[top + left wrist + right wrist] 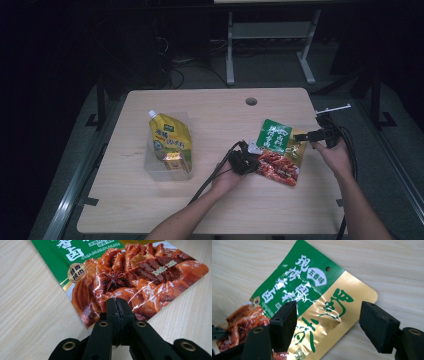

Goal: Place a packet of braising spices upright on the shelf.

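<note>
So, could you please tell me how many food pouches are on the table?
2: a yellow spouted pouch lying in a clear tray at the left, and a green-and-red flat pouch at the right, between the grippers.

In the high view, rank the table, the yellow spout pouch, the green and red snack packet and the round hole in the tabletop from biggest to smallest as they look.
1. table
2. yellow spout pouch and green and red snack packet: they look about alike, so I won't rank them.
3. round hole

On the green packet (312,302), "五香味" is printed in a white badge; the other writing cannot be read surely.
</note>
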Demonstrator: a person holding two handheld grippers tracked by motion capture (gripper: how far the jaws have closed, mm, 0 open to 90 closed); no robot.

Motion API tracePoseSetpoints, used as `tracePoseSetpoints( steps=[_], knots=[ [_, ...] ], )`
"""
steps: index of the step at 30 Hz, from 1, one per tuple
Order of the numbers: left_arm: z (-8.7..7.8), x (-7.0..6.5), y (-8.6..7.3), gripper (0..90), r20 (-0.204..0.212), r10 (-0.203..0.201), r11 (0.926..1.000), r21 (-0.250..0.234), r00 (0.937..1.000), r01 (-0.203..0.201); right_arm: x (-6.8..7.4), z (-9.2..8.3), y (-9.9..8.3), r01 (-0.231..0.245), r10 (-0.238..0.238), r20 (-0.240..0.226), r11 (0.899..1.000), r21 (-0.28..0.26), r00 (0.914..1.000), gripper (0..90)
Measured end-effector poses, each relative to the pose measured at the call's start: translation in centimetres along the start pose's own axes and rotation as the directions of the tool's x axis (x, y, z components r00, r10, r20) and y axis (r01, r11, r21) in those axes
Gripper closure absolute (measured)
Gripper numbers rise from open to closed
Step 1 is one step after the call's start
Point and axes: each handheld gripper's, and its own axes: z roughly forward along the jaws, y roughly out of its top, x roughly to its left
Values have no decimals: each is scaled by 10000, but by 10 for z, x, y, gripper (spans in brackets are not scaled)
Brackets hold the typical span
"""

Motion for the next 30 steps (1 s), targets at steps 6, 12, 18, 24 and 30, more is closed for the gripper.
tracePoseSetpoints(
  steps=[6, 12, 18, 24, 30],
  knots=[
    [1, -1, 1, 893, -68, 67, 9998, 179, 10000, -66, -3, 4, 0, -153, 152, 130, 9998, 87, 9998, 300],
    [2, -2, 2, 894, -152, 180, 9994, 291, 9997, -175, -7, 11, -1, -364, 358, 242, 9990, 248, 9991, 315],
    [3, -3, 3, 894, -240, 244, 9992, 323, 9994, -236, -14, 16, -2, -899, 890, 248, 9951, 408, 9957, 333],
    [3, -4, 2, 894, -262, 257, 9991, 331, 9993, -249, -20, 21, -4, -1230, 1220, 215, 9911, 507, 9923, 356],
    [3, -4, 2, 894, -248, 316, 9989, 353, 9992, -307, -24, 22, -5, -1581, 1580, 63, 9860, 523, 9874, 391]
  ],
)
